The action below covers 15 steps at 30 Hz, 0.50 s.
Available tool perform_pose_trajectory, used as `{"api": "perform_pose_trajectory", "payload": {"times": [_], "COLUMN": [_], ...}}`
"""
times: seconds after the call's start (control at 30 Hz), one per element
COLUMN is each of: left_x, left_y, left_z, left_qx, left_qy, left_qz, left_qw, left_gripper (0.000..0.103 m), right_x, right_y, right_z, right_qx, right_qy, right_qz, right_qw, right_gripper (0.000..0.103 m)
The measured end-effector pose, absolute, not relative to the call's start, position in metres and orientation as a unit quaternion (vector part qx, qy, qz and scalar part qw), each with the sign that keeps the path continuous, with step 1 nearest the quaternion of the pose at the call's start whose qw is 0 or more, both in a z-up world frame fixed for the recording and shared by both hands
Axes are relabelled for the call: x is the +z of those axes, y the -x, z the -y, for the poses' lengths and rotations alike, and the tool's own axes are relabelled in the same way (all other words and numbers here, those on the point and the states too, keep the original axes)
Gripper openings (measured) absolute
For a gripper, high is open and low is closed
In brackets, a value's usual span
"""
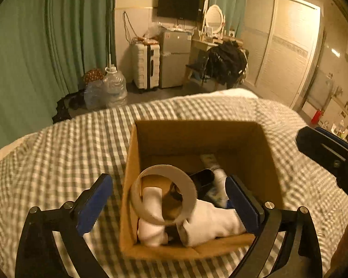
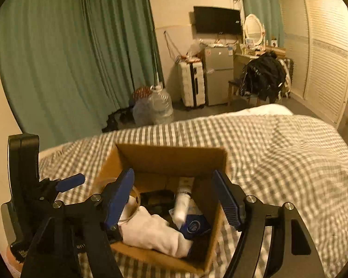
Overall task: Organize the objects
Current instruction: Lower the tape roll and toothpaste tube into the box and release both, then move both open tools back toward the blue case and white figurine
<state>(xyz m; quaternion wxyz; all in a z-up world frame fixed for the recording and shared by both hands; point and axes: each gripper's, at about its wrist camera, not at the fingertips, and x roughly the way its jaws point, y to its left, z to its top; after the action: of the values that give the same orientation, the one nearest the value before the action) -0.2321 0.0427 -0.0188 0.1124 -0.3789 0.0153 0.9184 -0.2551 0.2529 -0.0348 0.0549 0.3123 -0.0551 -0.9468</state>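
Note:
An open cardboard box [image 1: 197, 132] stands on the checked bed; it also shows in the right wrist view [image 2: 171, 159]. Inside lie a tape roll [image 1: 162, 193], white socks [image 1: 211, 222], a black object [image 1: 203, 179] and a white tube [image 1: 212, 162]. The right wrist view adds a dark blue packet [image 2: 193, 225] beside the white socks [image 2: 155, 231]. My left gripper [image 1: 168, 199] is open and empty, its jaws spread around the tape roll, just above the box. My right gripper [image 2: 174, 197] is open and empty over the box.
The grey-white checked bedspread [image 1: 58, 153] surrounds the box. Beyond the bed are green curtains [image 1: 46, 34], water jugs [image 1: 113, 88], a white suitcase [image 1: 146, 64], a small fridge [image 1: 174, 58], a chair with dark clothes [image 1: 225, 62] and a wardrobe [image 1: 285, 46].

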Motion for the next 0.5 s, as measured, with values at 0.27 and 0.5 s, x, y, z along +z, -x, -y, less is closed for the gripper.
{"api": "perform_pose_trajectory", "payload": {"times": [0.27, 0.5], "left_x": [0.062, 0.113], "left_y": [0.158, 0.097], "left_z": [-0.027, -0.013], "left_qx": [0.941, 0.954], "left_qy": [0.325, 0.286], "left_qz": [-0.039, -0.057], "left_qw": [0.086, 0.064], "left_gripper": [0.102, 0.103], "right_x": [0.054, 0.107], "right_y": [0.171, 0.101], "right_z": [-0.244, -0.233], "right_qx": [-0.964, -0.972], "right_qy": [-0.258, -0.22], "right_qz": [0.026, 0.003], "right_qw": [0.061, 0.084], "right_gripper": [0.07, 0.076]}}
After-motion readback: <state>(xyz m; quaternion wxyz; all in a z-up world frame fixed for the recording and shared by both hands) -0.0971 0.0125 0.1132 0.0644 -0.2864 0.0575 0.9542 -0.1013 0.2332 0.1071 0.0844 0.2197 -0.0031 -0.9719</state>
